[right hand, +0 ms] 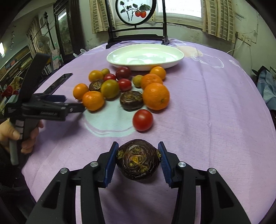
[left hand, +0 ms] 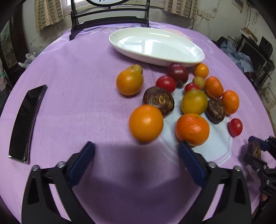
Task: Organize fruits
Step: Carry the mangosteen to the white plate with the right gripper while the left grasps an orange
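Note:
Several oranges, red tomatoes, greenish fruits and dark brown water chestnuts lie in a cluster [left hand: 186,96] on the purple tablecloth, in front of an empty white oval dish [left hand: 155,46]. My left gripper [left hand: 137,149] is open and empty, just short of a round orange [left hand: 146,123] and a mandarin [left hand: 192,129]. My right gripper [right hand: 138,159] is shut on a dark water chestnut [right hand: 137,162] near the table's front. It also shows in the left wrist view [left hand: 255,149]. The cluster [right hand: 124,86] and dish [right hand: 144,56] lie beyond it.
A black phone [left hand: 25,120] lies flat at the left of the table [left hand: 77,77]. A dark wooden stand with a round painted screen [right hand: 136,12] stands behind the dish. A red tomato [right hand: 142,120] sits alone ahead of the right gripper.

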The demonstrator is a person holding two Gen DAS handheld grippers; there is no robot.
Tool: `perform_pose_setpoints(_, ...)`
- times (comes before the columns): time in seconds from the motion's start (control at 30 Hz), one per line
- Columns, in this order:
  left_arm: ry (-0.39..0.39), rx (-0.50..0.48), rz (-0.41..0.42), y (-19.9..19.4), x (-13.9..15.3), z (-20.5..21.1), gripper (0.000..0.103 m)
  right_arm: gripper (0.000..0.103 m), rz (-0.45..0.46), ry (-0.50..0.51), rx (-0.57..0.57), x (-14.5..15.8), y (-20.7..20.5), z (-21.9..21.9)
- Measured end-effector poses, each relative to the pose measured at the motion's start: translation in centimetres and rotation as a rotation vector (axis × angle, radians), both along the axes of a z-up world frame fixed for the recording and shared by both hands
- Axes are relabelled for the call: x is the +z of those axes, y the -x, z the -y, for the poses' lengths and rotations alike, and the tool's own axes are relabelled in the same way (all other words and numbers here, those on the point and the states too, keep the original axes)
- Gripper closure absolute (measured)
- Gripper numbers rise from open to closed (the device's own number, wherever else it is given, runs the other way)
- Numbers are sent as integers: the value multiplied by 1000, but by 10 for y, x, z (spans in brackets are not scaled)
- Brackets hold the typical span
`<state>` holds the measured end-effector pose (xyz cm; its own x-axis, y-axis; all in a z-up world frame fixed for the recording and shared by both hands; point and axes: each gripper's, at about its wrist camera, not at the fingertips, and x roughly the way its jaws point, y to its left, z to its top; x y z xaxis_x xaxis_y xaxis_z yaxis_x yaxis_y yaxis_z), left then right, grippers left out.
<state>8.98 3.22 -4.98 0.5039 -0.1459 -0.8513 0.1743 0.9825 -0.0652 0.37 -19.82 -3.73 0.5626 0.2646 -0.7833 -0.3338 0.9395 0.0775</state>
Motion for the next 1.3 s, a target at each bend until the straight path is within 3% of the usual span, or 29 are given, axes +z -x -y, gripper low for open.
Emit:
perform_pose_setpoints(0.07, -2, -16, 5, -7, 3, -1, 42, 56, -4, -1, 3, -1, 0, -3)
perform_pose_setpoints(0.23, -61, -51, 16, -17, 3, 10, 45, 56, -7, 2, 9, -1, -1, -8)
perform_pose_setpoints(0.3, -64, -65, 31, -19, 3, 15, 55, 56, -6, 5, 13, 0, 0, -9)
perform_pose_setpoints(0.33, -59, -69, 34, -18, 4, 15, 67, 56, -5, 5, 13, 0, 0, -9)
perform_pose_setpoints(0.6, -9, -108, 15, 2, 13, 19, 67, 56, 20, 7, 25, 13, -6, -5)
perform_pose_setpoints(0.8, 31, -148, 66, -6, 49, 22, 67, 56, 121, 40, 62, 51, -34, -13)
perform_pose_setpoints(0.97, 32, -125, 96, -44, 71, 28, 67, 56, 166, 60, 60, 70, -92, -25)
perform_pose_setpoints(1.1, 4, -51, 133, -92, 78, 31, 67, 56, 155, 70, 44, 69, -144, -37)
perform_pose_setpoints(1.23, 44, 12, 62, -145, 63, 25, 67, 55, 112, 98, 10, 54, -188, -44)
perform_pose_setpoints(1.3, 29, 35, 33, -166, 51, 26, 67, 55, 89, 126, 0, 44, -207, -47)
